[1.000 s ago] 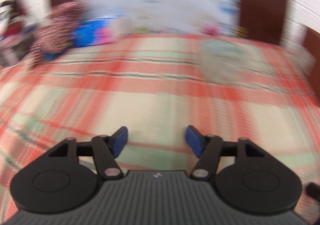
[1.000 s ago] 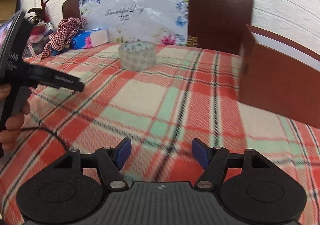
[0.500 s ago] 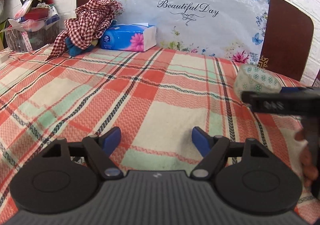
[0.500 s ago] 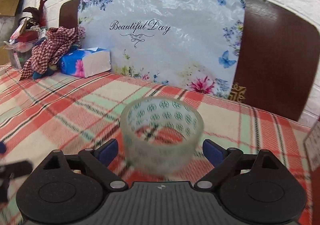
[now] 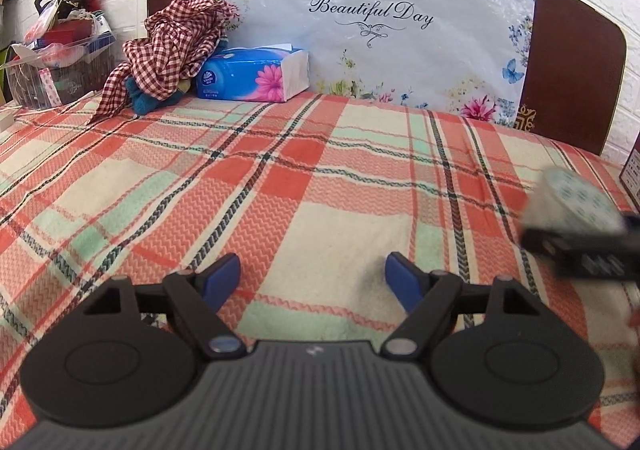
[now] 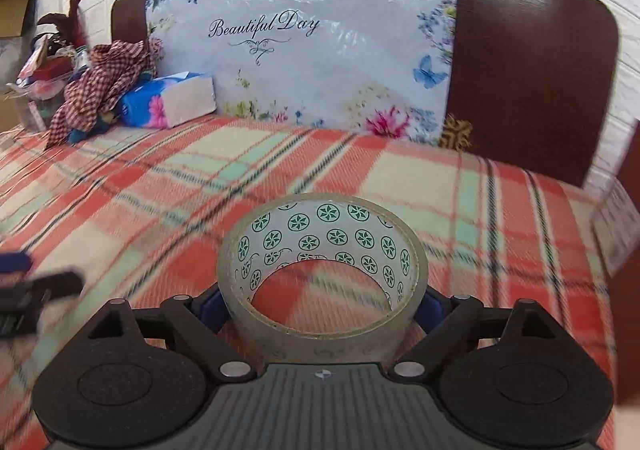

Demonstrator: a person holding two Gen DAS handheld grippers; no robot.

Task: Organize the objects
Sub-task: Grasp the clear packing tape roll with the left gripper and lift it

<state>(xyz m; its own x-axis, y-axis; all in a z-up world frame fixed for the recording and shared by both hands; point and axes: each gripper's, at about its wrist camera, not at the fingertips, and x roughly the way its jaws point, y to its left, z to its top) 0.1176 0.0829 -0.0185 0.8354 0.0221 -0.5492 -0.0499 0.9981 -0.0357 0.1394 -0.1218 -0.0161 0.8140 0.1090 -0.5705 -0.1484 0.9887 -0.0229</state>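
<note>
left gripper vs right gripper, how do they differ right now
The left gripper has nothing between its blue fingers, only plaid blanket; the right gripper has the tape roll between its pads. The left gripper's fingers stand wide apart and fully visible; the right gripper's are mostly hidden behind the roll. Both share the same black body and blue pads, facing the headboard.

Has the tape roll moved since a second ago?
Yes. The tape roll now sits between the right hand-held gripper's fingers, off its earlier spot farther up the plaid blanket, nearer the headboard.
</note>
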